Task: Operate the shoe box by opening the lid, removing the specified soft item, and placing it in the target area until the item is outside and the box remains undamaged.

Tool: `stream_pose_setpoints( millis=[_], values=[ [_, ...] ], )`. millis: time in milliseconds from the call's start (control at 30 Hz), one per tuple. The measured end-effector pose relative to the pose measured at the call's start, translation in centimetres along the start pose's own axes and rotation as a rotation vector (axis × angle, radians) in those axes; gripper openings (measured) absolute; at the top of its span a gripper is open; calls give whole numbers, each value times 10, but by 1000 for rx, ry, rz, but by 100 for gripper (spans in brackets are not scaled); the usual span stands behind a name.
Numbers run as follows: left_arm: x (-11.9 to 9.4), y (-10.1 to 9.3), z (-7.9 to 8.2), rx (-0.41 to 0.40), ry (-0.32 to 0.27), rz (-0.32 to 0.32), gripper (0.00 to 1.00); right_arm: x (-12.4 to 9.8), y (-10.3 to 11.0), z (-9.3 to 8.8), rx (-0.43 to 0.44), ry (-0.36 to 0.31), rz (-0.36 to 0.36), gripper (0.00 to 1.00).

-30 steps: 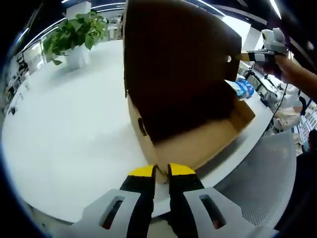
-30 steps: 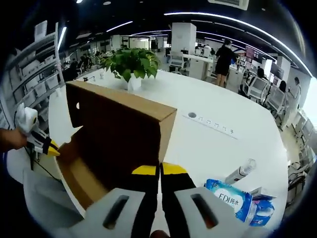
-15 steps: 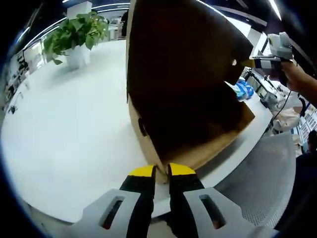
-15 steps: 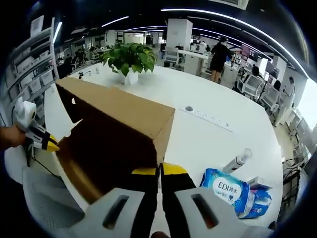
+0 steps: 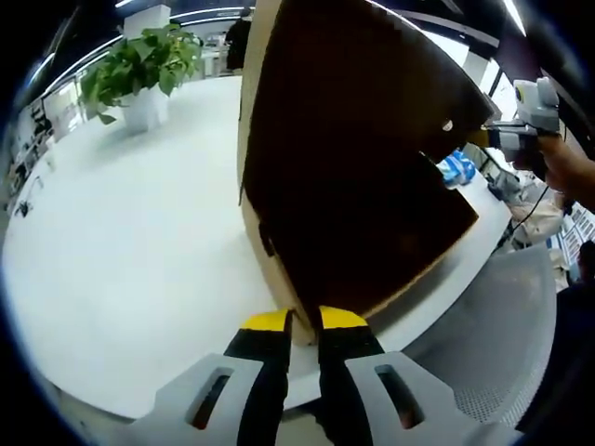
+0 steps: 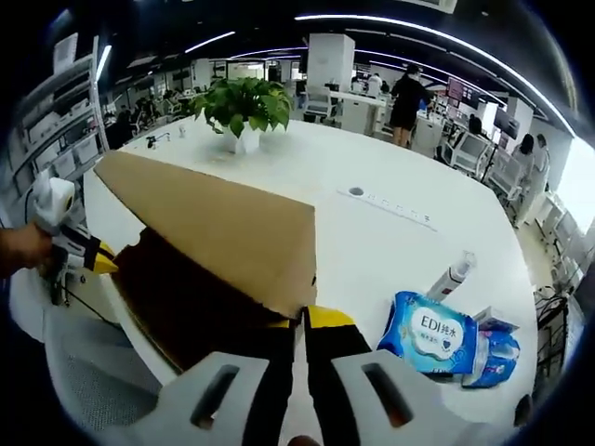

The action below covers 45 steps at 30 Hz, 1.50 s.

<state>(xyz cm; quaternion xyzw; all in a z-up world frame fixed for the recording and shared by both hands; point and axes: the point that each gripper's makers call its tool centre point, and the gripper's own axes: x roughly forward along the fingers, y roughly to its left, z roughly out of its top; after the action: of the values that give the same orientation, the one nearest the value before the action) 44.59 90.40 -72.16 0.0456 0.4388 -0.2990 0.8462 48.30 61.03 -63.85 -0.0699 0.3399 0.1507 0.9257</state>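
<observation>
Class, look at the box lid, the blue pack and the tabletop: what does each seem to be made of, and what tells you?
Box lid: likely cardboard, matte brown, with a raw cut edge. Blue pack: probably thin plastic film, glossy and crinkled, with printed lettering. Tabletop: smooth white, faintly shiny; laminate perhaps, but the look leaves it open.
</observation>
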Motion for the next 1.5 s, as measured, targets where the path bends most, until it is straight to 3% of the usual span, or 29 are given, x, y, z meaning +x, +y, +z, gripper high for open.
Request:
stream_pose_setpoints(
  millis=[500,800,1133,1500],
  values=[
    [-1,-2,-2,17,8,-7,8,0,12,-35,24,34,24,4],
    [-5,-4,-2,2,11,-22,7,0,32,-66,31,85,75,1],
    [-15,-9,-6,23,14,-21,6,-12,49,-82,54,96,112,3],
    [-24,-22,-6,79,-9,-33,13,-19,55,-94,44,108,115,6]
  ],
)
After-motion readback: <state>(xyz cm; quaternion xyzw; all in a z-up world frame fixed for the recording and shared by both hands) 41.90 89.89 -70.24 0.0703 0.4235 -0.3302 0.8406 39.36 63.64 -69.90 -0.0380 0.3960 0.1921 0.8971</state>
